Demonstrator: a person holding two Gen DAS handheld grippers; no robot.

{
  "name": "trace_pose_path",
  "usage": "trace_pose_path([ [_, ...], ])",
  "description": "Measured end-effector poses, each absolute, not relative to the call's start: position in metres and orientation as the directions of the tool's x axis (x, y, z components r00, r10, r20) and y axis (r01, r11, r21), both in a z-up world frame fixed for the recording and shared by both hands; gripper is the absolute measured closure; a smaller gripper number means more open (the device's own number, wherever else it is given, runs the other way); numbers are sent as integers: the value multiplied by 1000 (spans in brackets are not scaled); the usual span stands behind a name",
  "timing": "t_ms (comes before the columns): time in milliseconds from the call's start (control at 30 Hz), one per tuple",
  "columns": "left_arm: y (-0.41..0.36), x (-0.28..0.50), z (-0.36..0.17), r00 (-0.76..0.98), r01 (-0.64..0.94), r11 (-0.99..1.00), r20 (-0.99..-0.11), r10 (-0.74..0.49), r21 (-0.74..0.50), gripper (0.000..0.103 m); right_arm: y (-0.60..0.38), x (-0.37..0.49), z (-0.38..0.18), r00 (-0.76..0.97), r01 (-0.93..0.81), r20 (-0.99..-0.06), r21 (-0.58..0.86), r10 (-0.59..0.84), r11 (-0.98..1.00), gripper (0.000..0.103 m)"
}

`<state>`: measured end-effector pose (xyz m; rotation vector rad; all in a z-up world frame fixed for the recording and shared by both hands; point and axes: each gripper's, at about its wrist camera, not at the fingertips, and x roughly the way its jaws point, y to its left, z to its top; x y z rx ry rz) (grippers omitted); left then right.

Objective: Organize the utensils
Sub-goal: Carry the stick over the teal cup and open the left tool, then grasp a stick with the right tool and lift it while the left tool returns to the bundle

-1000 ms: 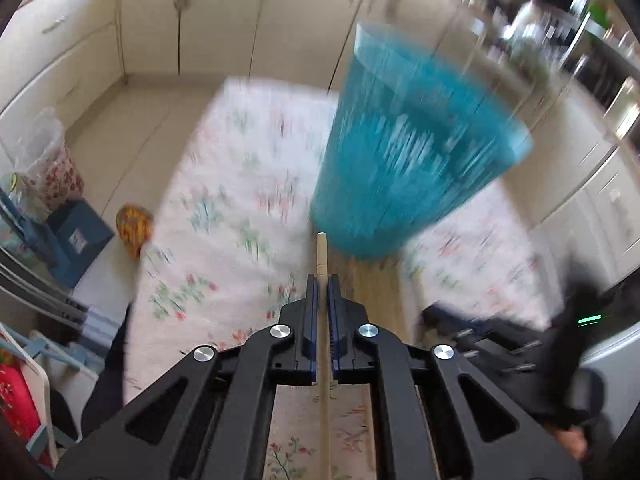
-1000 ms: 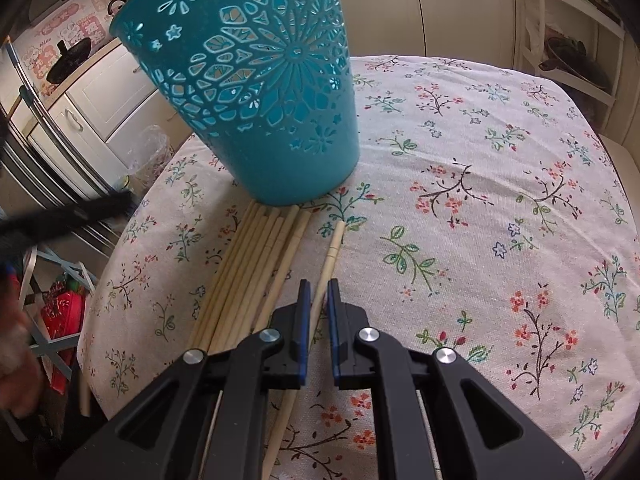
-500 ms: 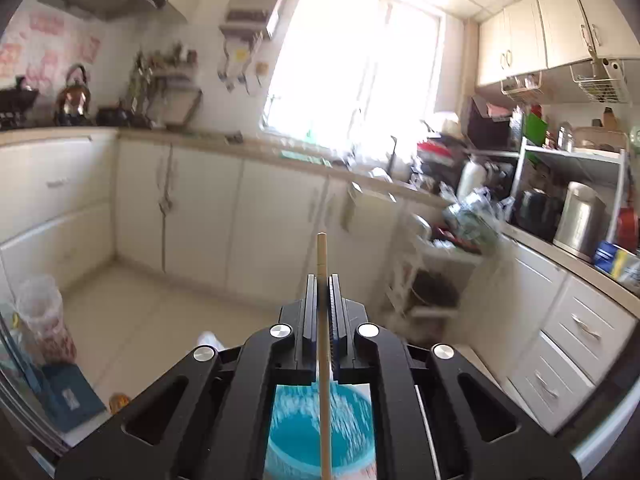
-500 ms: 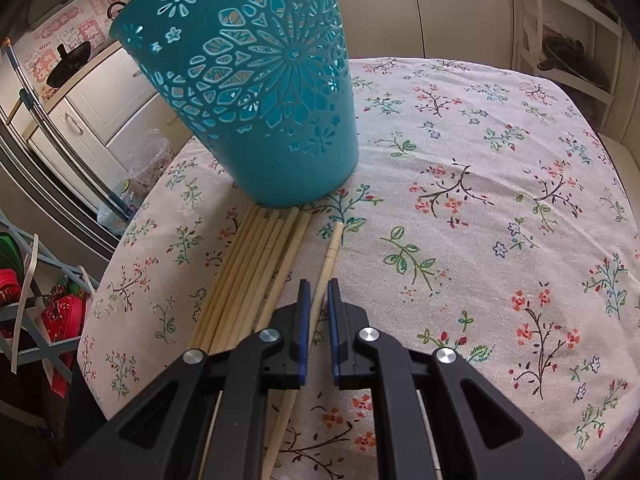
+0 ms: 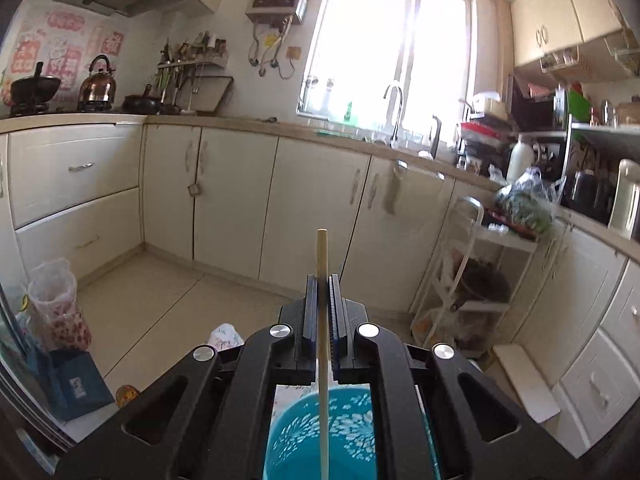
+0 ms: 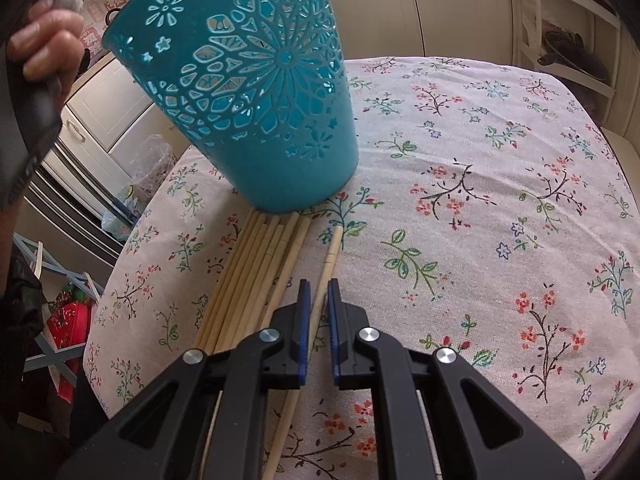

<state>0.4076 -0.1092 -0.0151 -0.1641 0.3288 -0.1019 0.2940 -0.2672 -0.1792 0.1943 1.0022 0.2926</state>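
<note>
We see a kettle (image 5: 97, 82) and wok (image 5: 34, 89) on the stove, a tap (image 5: 394, 114) under the bright window (image 5: 394, 40), cream cabinets (image 5: 236, 200), and a floral tablecloth (image 6: 500, 200) over the table

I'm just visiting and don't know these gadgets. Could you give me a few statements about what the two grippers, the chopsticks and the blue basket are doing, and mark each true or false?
1. The left gripper is shut on a chopstick. True.
2. That chopstick is held above the open top of the blue basket. True.
3. The basket lies tipped over on its side. False: it stands upright on the tablecloth.
4. The right gripper is lifting a chopstick high in the air. False: its jaws are nearly shut around a single chopstick that lies on the cloth.
5. A bundle of chopsticks lies on the cloth just in front of the basket. True.
</note>
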Motion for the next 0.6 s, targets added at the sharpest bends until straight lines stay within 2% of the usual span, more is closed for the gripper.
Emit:
trace_pose_path([
  [200,-121,411,-40,900,88,992,-419,-118,-91,98,-266,294,-180,505,-153,-798,291,328,944,94],
  [267,-122,412,-46,879,90,994,-465,-108,-61,94,-266,294,-180,505,-155,-799,288,327,945,93],
  [333,-118,408,-50,864,75,996,-495,-87,-43,84,-265,294,-179,500,-162,-797,297,338,941,86],
  [400,-105,398,-46,868,46,998,-492,-64,-48,60,-263,293,-178,494,-172,-796,304,349,937,81],
  [467,-86,381,-36,881,11,998,-471,-40,-63,46,-260,291,-177,494,-182,-800,288,341,940,80],
  [600,-45,342,-30,894,-53,991,-448,-8,-123,31,-257,288,-177,506,-185,-800,263,322,947,80],
])
